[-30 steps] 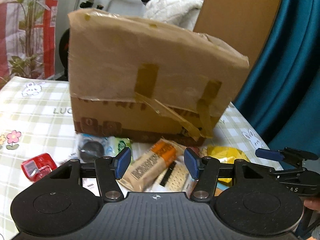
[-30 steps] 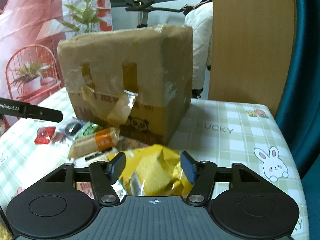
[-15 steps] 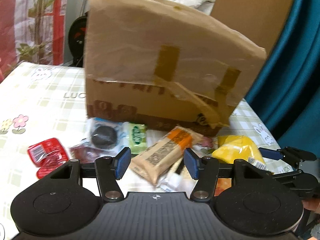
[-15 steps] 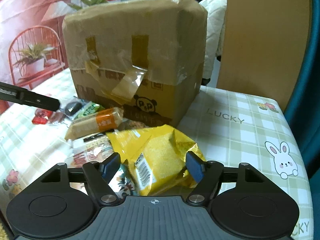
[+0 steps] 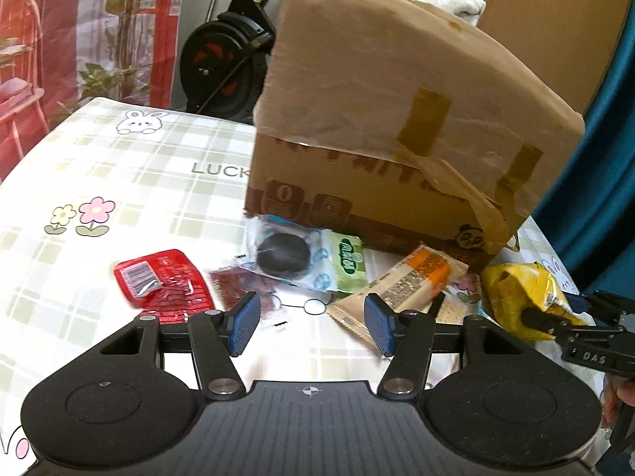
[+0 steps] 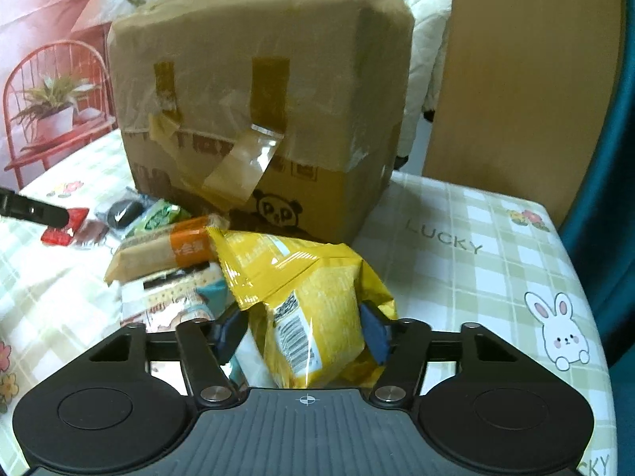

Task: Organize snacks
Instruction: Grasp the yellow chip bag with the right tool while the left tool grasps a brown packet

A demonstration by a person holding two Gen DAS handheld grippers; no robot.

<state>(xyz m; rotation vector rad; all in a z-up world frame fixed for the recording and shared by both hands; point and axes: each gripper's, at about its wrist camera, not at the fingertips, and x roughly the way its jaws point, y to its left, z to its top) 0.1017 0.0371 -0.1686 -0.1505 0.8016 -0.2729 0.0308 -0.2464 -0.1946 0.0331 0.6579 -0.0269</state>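
The right tool [image 6: 303, 331] has just been closing, its jaws now pinching the yellow snack bag [image 6: 305, 297]. The left tool [image 5: 309, 323] hangs part open over the tabletop [image 5: 119, 182], gripping nothing.

Both grippers are black with round side discs, silver pivot screws and blue ribbed fingers [image 5: 245, 323].

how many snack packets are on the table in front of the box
7: red packet, dark red one, black cookie pack, green pack, orange-tan bar, cracker pack, yellow bag. More may be hidden underneath.
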